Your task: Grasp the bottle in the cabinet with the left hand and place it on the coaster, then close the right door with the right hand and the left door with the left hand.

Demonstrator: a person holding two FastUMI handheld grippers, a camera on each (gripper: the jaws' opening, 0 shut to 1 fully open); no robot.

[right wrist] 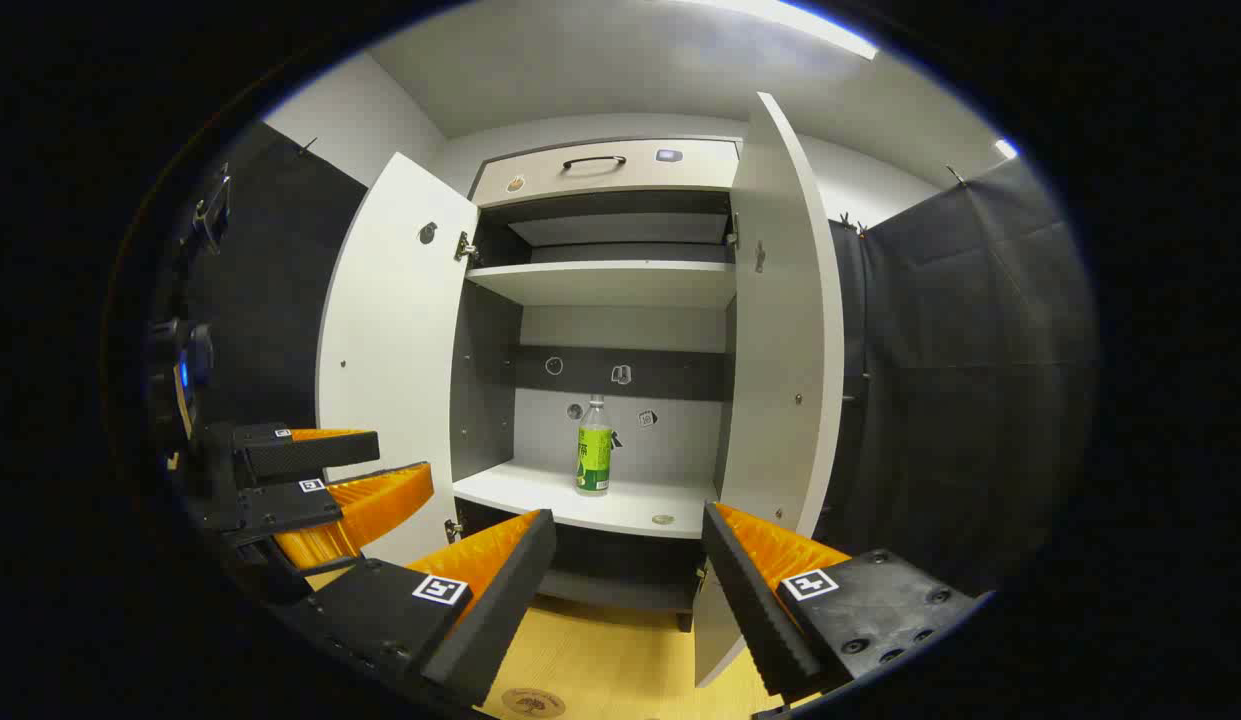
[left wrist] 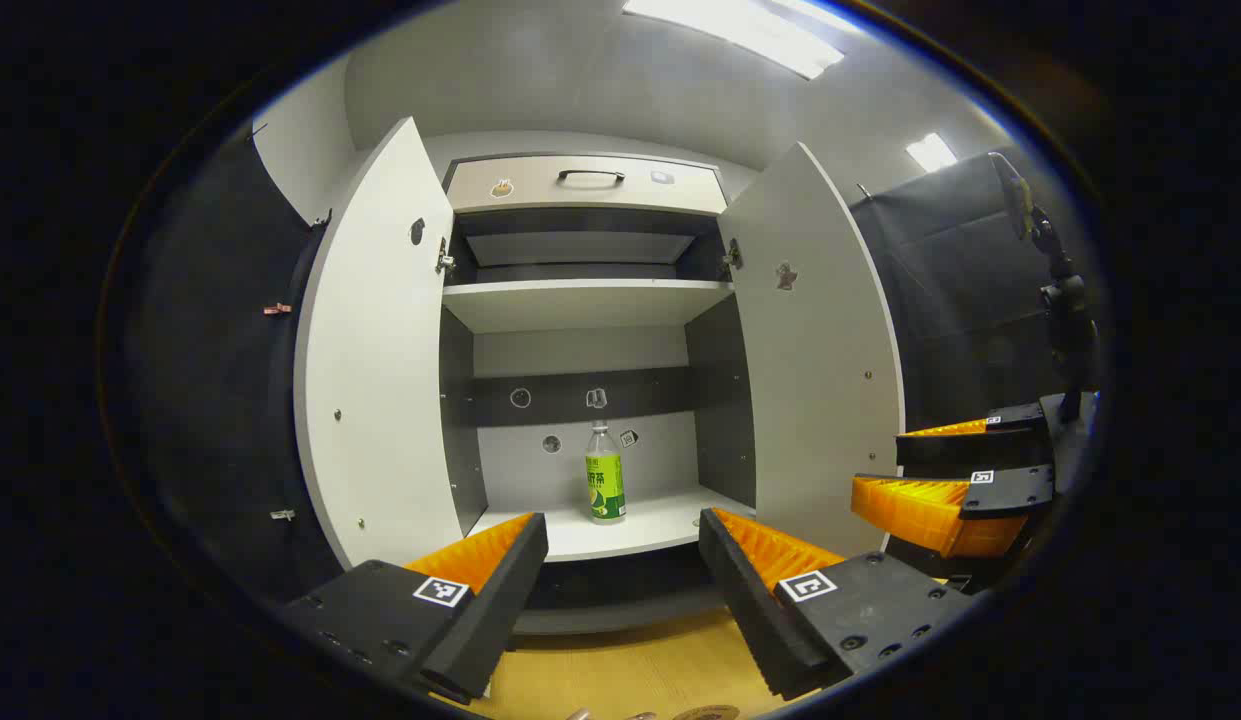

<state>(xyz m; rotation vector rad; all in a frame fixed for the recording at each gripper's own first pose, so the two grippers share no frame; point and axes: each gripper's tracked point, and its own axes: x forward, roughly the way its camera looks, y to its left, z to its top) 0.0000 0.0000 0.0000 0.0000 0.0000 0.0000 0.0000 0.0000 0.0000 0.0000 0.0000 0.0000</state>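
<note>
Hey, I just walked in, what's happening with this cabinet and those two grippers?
A person holds two grippers in front of an open cabinet. Both doors stand wide open, and a bottle stands upright on the lower shelf, untouched. The left gripper and the right gripper are both open and short of the cabinet, holding nothing.

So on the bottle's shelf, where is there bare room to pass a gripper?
Bare white lower shelf lies on both sides of the green-labelled plastic bottle, out to the dark side walls. The upper shelf looks bare. Nothing crowds it.
</note>
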